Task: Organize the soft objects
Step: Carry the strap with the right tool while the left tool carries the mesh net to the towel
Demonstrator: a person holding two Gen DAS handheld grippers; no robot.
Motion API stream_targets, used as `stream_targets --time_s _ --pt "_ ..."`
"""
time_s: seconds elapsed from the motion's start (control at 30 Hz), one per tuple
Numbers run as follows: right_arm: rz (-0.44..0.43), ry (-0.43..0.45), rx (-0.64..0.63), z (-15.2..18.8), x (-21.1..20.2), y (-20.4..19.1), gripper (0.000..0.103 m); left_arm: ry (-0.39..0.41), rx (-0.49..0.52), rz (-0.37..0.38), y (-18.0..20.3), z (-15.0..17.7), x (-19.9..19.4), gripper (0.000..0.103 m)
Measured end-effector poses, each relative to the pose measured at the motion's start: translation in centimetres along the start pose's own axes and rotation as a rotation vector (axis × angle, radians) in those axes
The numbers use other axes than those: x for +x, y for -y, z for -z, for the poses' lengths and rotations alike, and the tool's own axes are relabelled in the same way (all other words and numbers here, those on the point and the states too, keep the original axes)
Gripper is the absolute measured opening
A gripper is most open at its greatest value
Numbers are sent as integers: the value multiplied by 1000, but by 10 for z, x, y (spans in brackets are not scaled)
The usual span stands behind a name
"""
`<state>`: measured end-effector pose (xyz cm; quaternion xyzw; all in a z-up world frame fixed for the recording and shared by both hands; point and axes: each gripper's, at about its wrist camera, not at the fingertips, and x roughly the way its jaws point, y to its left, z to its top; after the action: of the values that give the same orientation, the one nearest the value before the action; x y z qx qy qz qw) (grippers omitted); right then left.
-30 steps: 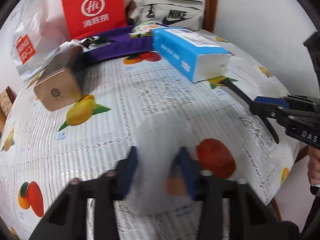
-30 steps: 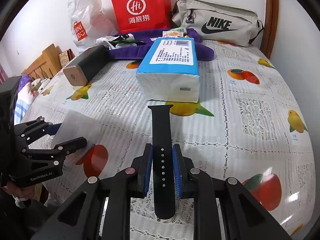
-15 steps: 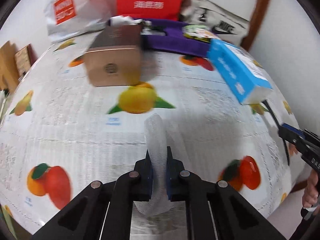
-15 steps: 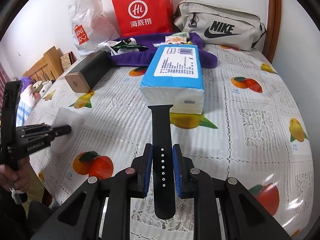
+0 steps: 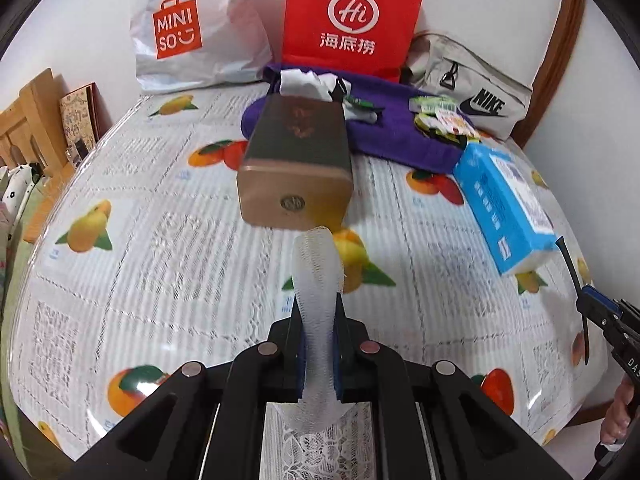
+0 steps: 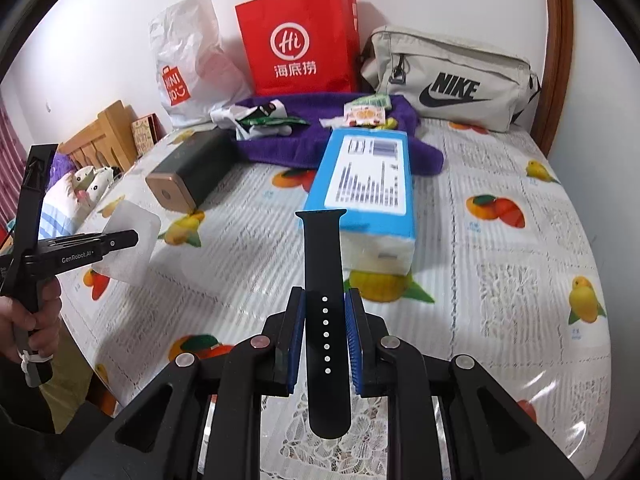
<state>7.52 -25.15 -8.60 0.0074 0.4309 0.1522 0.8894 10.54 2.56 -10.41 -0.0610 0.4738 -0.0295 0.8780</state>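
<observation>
My left gripper (image 5: 319, 322) is shut on a white foam mesh sleeve (image 5: 318, 276), squeezed flat and sticking up between the pads above the table. From the right wrist view the same sleeve (image 6: 128, 242) shows as a pale sheet in the left gripper (image 6: 134, 237), at the table's left edge. My right gripper (image 6: 325, 320) is shut on a black watch strap (image 6: 325, 256) with a row of holes; the strap points away towards the blue tissue pack (image 6: 368, 184). The strap's tip (image 5: 570, 264) shows at the right of the left wrist view.
A bronze-ended dark box (image 5: 296, 164) lies ahead of the left gripper. Behind are a purple towel (image 5: 400, 136) with packets, a red paper bag (image 5: 352, 20), a white plastic bag (image 5: 192, 32) and a grey Nike pouch (image 6: 452, 80). The fruit-print tablecloth (image 6: 500, 280) covers the table.
My left gripper closed on the mesh sleeve, lifted it and swung left, so the bronze box is now straight ahead. The right gripper rose a little with the strap.
</observation>
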Motion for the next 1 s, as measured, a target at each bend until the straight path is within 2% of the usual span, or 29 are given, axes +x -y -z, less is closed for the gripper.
stream_targets --time_s 0.3,1.0 --pt "-7 30 -18 -26 -2 -4 20 33 -11 27 -3 -18 -12 10" --pt "-5 66 6 -89 16 4 20 105 -29 28 -14 -80 -26 10"
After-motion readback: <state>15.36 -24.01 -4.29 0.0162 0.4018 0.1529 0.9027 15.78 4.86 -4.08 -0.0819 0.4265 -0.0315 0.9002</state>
